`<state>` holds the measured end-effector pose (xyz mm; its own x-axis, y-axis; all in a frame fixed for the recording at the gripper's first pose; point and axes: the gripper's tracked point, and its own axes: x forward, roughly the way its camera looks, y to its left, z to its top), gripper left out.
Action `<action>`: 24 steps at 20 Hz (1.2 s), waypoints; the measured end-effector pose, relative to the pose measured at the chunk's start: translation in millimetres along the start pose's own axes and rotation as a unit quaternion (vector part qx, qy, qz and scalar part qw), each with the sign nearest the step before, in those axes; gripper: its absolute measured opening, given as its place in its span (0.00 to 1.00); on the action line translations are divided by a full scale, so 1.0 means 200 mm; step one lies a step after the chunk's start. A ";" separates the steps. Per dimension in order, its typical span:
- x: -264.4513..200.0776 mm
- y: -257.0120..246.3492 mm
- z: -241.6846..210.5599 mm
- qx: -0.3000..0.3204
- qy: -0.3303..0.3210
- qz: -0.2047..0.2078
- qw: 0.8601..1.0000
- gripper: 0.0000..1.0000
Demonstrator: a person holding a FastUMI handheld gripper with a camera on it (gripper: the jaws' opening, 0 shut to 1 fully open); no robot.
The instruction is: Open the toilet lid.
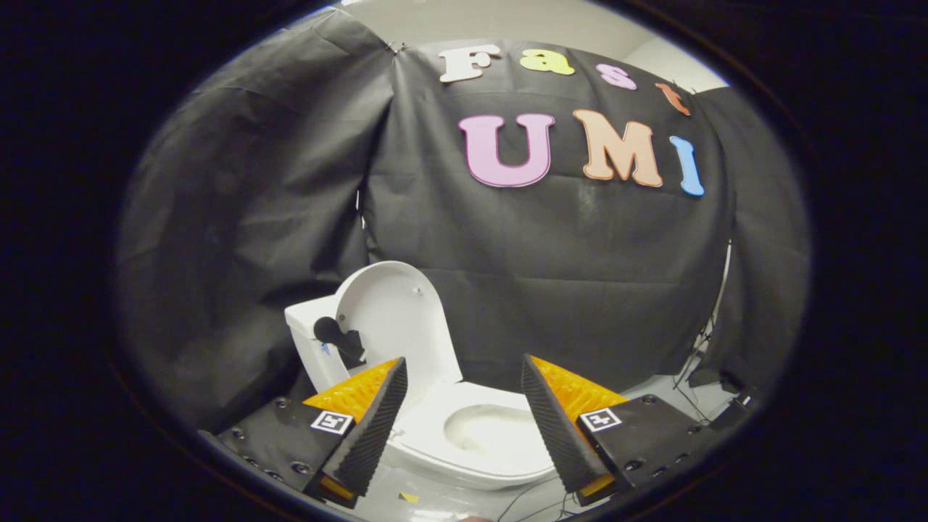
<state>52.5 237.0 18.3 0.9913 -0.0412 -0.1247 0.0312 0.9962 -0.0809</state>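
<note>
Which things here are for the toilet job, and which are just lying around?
For the job: toilet lid, standing up open; toilet bowl, seen between the fingers; gripper, fingers apart, holding nothing.

Just lying about: cables on the floor; black handle on the tank.

we find the toilet (pixel 471 435) on the floor (pixel 464 504) before the cloth wall (pixel 565 290), its bowl just beyond the gripper (pixel 464 377), whose jaws stand wide apart, touching nothing. lid (pixel 395 319) upright behind the bowl, against the tank (pixel 312 344), ahead of the left jaw. cables (pixel 696 362) right of the toilet.
</note>
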 end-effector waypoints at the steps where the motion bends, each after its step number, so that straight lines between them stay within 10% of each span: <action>1: -0.01 0.00 0.02 0.006 -0.007 0.010 1.000 0.98; 24: -0.14 -0.05 0.01 0.006 -0.007 0.034 0.999 1.00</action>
<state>23.8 227.9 25.6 0.9928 0.0277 -0.1163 -0.0349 0.9976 -0.0603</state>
